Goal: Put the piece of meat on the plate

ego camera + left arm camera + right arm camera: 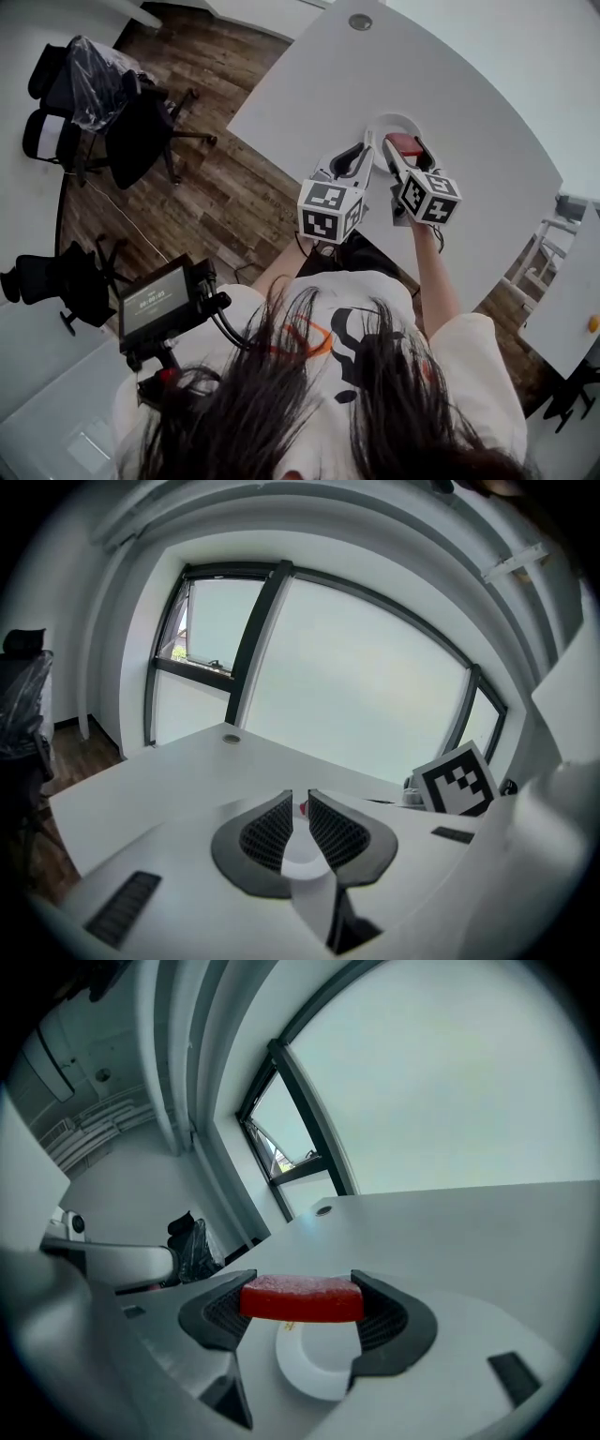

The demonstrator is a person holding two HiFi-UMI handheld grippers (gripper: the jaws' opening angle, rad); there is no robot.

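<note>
A red slab of meat (302, 1297) hangs level between the black pads of my right gripper (302, 1301), which is shut on it. Right under it lies a small white plate (314, 1372) on the white table. From the head view, the meat (405, 143) hovers over the plate (397, 120), with the right gripper (406, 148) reaching in from the near side. My left gripper (364, 155) is beside it on the left. Its jaws (300, 822) stand almost together with nothing between them; the plate (298, 853) shows in the slit.
The white table (469, 103) has a round cable grommet (360, 21) at its far end, and its left edge drops to a wood floor. Black office chairs (94, 103) stand at the left. Another white table (567, 309) is at the right.
</note>
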